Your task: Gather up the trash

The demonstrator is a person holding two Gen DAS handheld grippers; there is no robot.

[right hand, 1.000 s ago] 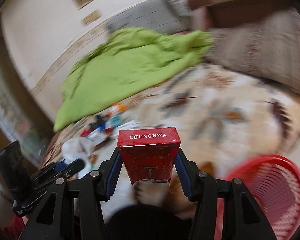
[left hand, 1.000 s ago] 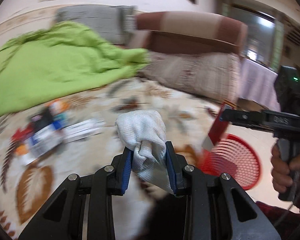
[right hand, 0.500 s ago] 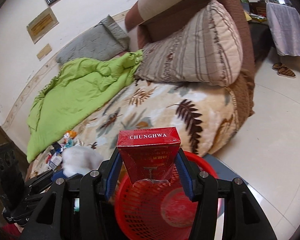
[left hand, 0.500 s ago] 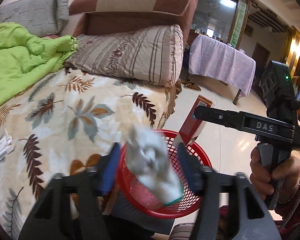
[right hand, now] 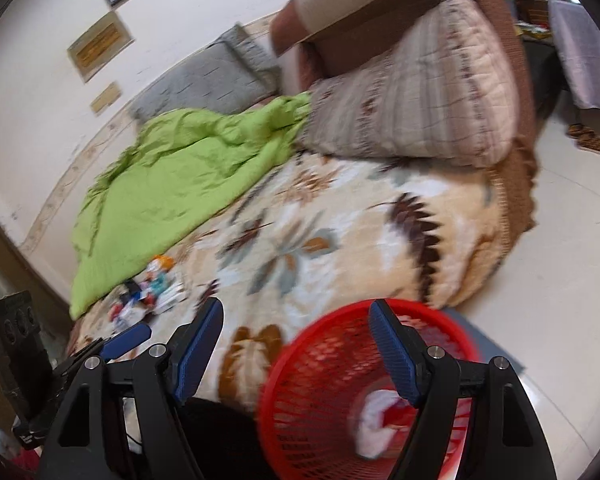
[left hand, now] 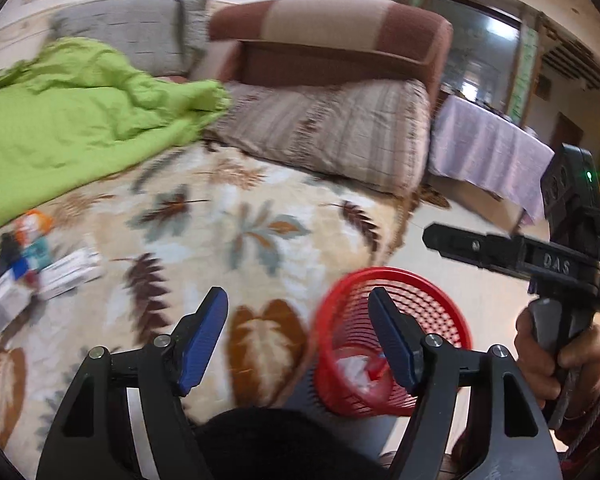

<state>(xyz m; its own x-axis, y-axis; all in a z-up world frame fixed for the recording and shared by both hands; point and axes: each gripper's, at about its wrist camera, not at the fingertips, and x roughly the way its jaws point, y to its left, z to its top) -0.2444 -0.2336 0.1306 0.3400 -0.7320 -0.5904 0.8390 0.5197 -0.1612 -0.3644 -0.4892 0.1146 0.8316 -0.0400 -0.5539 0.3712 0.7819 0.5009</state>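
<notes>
A red mesh basket (left hand: 440, 294) (right hand: 320, 360) stands on the floor by the bed's edge. In it lie a white cloth wad (left hand: 352, 368) (right hand: 370, 420) and a red cigarette pack (right hand: 394, 416). My left gripper (left hand: 298, 336) hangs above the bed's edge and the basket, jaws opening, with nothing between the blue pads. My right gripper (right hand: 296, 350) hovers over the basket, jaws also opening and empty. Each gripper shows in the other's view: the right gripper (left hand: 436, 240) in a hand (left hand: 556, 352), the left gripper (right hand: 124, 338) at the lower left. A heap of packets and wrappers (left hand: 32, 268) (right hand: 152, 288) lies on the bed.
The bed carries a leaf-patterned blanket (left hand: 260, 232), a green quilt (left hand: 80, 120) and a striped pillow (left hand: 332, 128). A brown headboard cushion (left hand: 332, 28) rises behind. A table with a lilac cloth (left hand: 488, 148) stands on the pale tiled floor (right hand: 560, 260) to the right.
Both grippers opened and let go: the white wad and the red pack dropped into the basket. Both views swung back left towards the bed.
</notes>
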